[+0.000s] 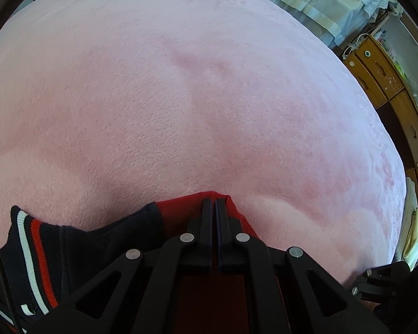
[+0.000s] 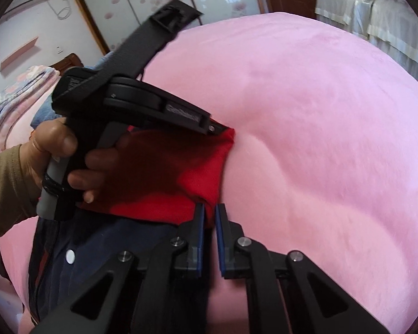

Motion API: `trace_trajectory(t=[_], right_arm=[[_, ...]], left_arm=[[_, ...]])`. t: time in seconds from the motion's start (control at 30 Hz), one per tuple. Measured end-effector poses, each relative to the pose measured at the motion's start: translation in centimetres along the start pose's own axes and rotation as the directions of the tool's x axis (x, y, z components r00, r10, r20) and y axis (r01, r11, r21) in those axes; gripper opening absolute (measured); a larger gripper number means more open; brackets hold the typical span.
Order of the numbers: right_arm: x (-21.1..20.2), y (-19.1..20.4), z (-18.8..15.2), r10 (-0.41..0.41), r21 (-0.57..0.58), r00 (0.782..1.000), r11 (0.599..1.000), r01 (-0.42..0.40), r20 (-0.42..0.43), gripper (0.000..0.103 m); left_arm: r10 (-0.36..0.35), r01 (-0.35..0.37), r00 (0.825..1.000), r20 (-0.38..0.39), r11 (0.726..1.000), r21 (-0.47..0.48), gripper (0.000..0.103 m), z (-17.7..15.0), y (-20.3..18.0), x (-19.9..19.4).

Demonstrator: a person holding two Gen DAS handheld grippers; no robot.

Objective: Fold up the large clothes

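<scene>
Lower centre: red-and-navy fleece jacket (image 1: 181, 217) on pink plush blanket (image 1: 181, 97). Left gripper (image 1: 214, 203) clamped on red edge; right gripper (image 2: 209, 208) narrowly parted around it. Mid-fold; next, probably carrying edge across.

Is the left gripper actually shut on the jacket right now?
Shut on it: the left gripper has its fingers nearly together, pinching the red fabric of the jacket over the pink blanket.

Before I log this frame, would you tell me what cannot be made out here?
- Jacket: its full shape; both views cut it off at the bottom edge, and the tongs' frames cover it.
- Right tongs: whether they pinch the red fabric; a gap shows.
- Left tongs: right wrist view hides their tips behind red fabric.
</scene>
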State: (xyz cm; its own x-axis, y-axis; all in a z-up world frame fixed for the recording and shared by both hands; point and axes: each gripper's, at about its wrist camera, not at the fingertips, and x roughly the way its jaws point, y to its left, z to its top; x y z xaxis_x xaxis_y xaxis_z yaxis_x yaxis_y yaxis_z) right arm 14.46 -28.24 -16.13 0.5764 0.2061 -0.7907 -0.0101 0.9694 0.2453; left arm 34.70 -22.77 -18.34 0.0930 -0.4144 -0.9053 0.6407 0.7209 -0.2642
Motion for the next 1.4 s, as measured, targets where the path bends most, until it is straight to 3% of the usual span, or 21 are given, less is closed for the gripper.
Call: trace_trajectory(t=[0.27, 0.43, 0.5, 0.6, 0.73, 0.8, 0.87, 0.93, 1.03, 1.2, 1.4], right_arm=[[-2.1, -0.5, -0.1, 0.007, 0.020, 1.000, 1.000, -0.008, 0.016, 0.000], [-3.8, 0.4, 2.0, 0.043, 0.024, 0.998, 0.999, -0.044, 0.049, 0.000], [-4.3, 1.0, 2.9, 0.055, 0.015, 0.997, 0.998, -0.056, 0.051, 0.000], [-4.2, 2.0, 4.4, 0.087, 0.019, 0.996, 0.996, -0.088, 0.030, 0.001], [-2.7, 5.6, 6.0, 0.172, 0.005, 0.985, 0.985, -0.172, 0.011, 0.001], [-1.7, 7.2, 6.4, 0.214, -0.012, 0.977, 0.977, -0.214, -0.006, 0.001], [0.3, 8.3, 6.1, 0.232, -0.020, 0.972, 0.972, -0.232, -0.034, 0.001], [2.7, 8.0, 5.8, 0.155, -0.027, 0.986, 0.987, -0.157, -0.061, 0.001], [4.1, 5.2, 5.1, 0.014, -0.013, 0.998, 1.000, -0.015, -0.062, 0.000], [2.6, 1.1, 4.7, 0.016, 0.088, 0.999, 0.996, -0.012, -0.040, 0.000], [0.2, 3.3, 4.1, -0.020, 0.057, 1.000, 0.998, 0.020, 0.001, 0.004]], left_arm=[[-0.026, 0.028, 0.999, 0.045, 0.999, -0.030, 0.002, -0.3, 0.1, -1.4], [-0.053, 0.066, 0.992, 0.116, 0.992, -0.108, 0.010, -0.2, 1.1, -6.3], [0.001, 0.019, 0.990, 0.138, 0.990, -0.140, 0.023, -1.0, 1.7, -8.6], [0.161, -0.133, 0.977, 0.137, 0.973, -0.189, 0.030, -3.9, 3.0, -11.7], [0.308, -0.264, 0.942, 0.135, 0.926, -0.268, 0.037, -9.3, 4.5, -13.8], [0.337, -0.279, 0.931, 0.142, 0.905, -0.320, 0.037, -11.8, 5.0, -13.9], [0.325, -0.256, 0.936, 0.137, 0.893, -0.369, 0.037, -13.9, 6.0, -13.4], [0.315, -0.242, 0.942, 0.115, 0.876, -0.417, 0.037, -15.7, 7.2, -12.2], [0.327, -0.248, 0.936, 0.132, 0.876, -0.414, 0.037, -16.7, 7.7, -11.1], [0.344, -0.257, 0.928, 0.145, 0.871, -0.419, 0.037, -16.9, 7.4, -10.5], [0.363, -0.275, 0.920, 0.144, 0.863, -0.423, 0.039, -17.3, 5.8, -12.6]])
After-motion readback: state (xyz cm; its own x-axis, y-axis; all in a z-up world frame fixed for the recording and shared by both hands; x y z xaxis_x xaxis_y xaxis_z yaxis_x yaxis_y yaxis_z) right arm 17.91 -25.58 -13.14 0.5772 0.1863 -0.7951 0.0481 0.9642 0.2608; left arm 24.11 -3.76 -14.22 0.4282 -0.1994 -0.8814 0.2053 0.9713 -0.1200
